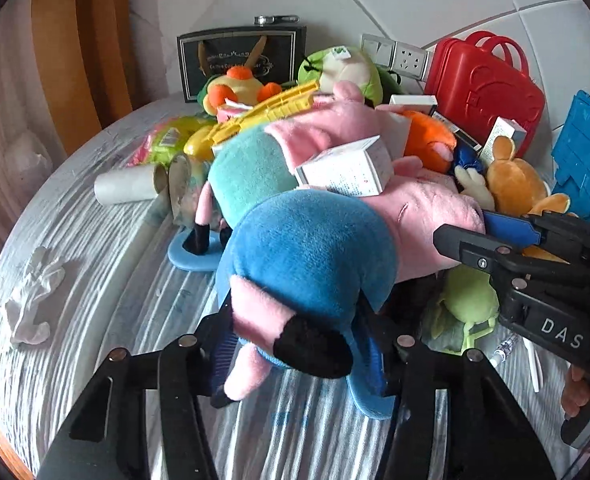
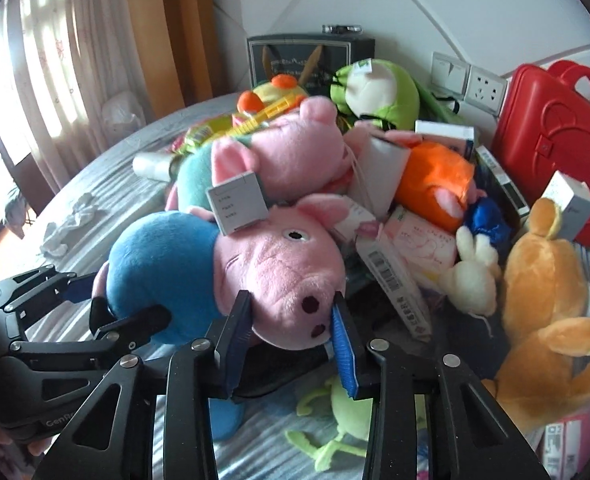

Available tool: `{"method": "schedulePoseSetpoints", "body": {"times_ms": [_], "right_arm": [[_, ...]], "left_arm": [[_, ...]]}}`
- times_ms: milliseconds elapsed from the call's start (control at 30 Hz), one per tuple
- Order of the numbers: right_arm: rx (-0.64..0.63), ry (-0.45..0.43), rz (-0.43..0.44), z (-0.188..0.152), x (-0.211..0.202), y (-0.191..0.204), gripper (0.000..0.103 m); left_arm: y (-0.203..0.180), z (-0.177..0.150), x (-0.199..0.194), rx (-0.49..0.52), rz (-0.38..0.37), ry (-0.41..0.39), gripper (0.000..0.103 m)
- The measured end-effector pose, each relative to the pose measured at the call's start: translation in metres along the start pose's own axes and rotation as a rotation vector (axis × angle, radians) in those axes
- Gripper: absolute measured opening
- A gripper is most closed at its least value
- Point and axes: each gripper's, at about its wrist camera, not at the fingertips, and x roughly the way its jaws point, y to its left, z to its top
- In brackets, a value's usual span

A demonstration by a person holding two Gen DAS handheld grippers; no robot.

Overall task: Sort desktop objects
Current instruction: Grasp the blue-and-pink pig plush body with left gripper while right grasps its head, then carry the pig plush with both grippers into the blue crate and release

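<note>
A pink pig plush in a blue shirt [image 1: 311,248] lies at the front of a toy pile on the striped table. My left gripper [image 1: 295,356] is shut on its blue body and legs. My right gripper [image 2: 291,332] is shut on the same pig's snout [image 2: 295,292]; it shows at the right of the left wrist view [image 1: 471,236]. The left gripper shows at the left of the right wrist view [image 2: 91,300]. A white box [image 2: 237,204] rests on the pig's neck. A second pig plush in a teal shirt [image 2: 279,152] lies behind it.
A red plastic case [image 2: 555,148] stands at the back right, a dark framed sign [image 2: 307,60] against the wall. An orange-brown plush [image 2: 547,300], a small white rabbit [image 2: 475,276], a green frog toy [image 2: 347,412], boxes and a paper tube [image 1: 127,188] crowd the table. Crumpled tissue [image 1: 31,300] lies left.
</note>
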Motion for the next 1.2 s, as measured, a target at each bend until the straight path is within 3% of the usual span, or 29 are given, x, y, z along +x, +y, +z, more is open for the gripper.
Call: {"method": "schedulePoseSetpoints", "body": {"times_ms": [300, 633, 933, 1200], "right_arm": [[0.016, -0.147, -0.006, 0.028, -0.087, 0.009, 0.035], [0.032, -0.378, -0.163, 0.052, -0.223, 0.000, 0.035], [0.116, -0.523, -0.358, 0.024, -0.335, -0.036, 0.035], [0.222, -0.591, -0.557, -0.036, -0.428, -0.075, 0.035]], "left_arm": [[-0.016, 0.036, -0.094, 0.057, 0.010, -0.175, 0.052], [-0.075, 0.080, -0.190, 0.165, -0.099, -0.403, 0.052], [-0.162, 0.092, -0.244, 0.299, -0.269, -0.543, 0.052], [-0.266, 0.076, -0.282, 0.437, -0.462, -0.603, 0.052]]}}
